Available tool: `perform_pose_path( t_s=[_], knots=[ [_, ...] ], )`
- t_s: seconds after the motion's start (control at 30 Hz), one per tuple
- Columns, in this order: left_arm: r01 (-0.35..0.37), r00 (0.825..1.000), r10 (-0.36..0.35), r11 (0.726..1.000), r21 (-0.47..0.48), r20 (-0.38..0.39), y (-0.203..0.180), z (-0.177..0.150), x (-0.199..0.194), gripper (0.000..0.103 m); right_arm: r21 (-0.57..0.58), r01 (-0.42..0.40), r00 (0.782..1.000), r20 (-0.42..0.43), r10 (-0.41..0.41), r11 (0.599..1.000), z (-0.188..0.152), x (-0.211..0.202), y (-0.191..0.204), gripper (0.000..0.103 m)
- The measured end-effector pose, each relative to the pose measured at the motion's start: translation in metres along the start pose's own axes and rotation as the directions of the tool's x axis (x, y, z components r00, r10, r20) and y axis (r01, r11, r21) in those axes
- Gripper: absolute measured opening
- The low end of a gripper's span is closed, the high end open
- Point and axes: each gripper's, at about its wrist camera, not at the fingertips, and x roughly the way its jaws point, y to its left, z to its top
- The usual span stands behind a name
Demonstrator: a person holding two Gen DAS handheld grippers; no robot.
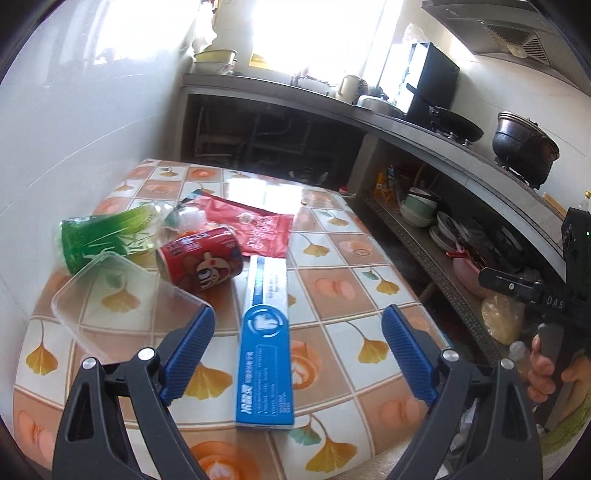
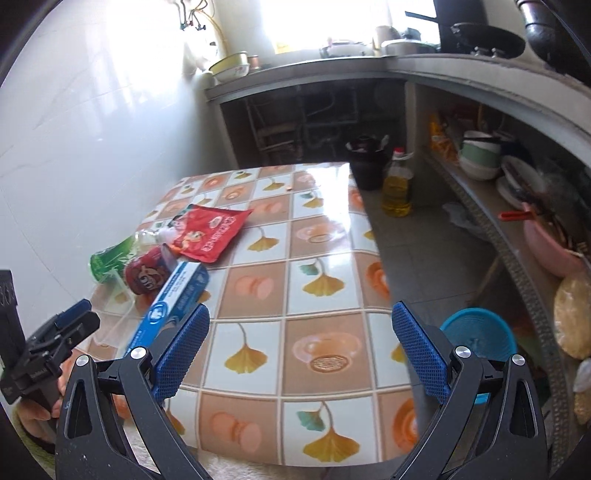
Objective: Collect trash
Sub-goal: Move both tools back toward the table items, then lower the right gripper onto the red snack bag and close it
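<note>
Blown-out window (image 1: 317, 33) backlight, glare on the table (image 2: 332, 192); fisheye edges bend, perhaps slight blur

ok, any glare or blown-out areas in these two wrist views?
Left wrist view: the window is blown out white, and glare washes the far end of the tablecloth. Right wrist view: the window clips too, with a bright sheen streak down the tablecloth. Fisheye bends the counter edges in both.

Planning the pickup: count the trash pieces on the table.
5, maybe more hidden: blue box nearest, red can behind it, clear lid left, green bottle far left, red wrapper at back.
</note>
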Motion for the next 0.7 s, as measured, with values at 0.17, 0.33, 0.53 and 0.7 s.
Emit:
perform_pose_path(
  t_s=[0.17,0.33,0.53,0.7],
  knots=[
    [-0.039,0.999,0.039,0.999,-0.028,0.025,0.023,-0.006,-0.009,0.089,0.010,-0.112,0.993,-0.040,0.113,0.994,0.005,0.020,0.013,0.095],
    [-0.053,0.997,0.056,0.997,-0.049,0.061,0.034,-0.008,-0.018,0.089,0.074,-0.263,0.959,-0.094,0.269,0.962,0.018,0.048,0.023,0.095],
    [-0.051,0.995,0.055,0.997,-0.052,0.086,0.037,-0.008,-0.022,0.089,0.195,-0.384,0.888,-0.190,0.419,0.902,0.045,0.110,0.038,0.087],
    [-0.066,0.991,0.071,0.997,-0.041,0.111,0.040,-0.011,-0.027,0.089,0.303,-0.377,0.842,-0.282,0.460,0.875,0.062,0.177,0.052,0.075]
  ],
)
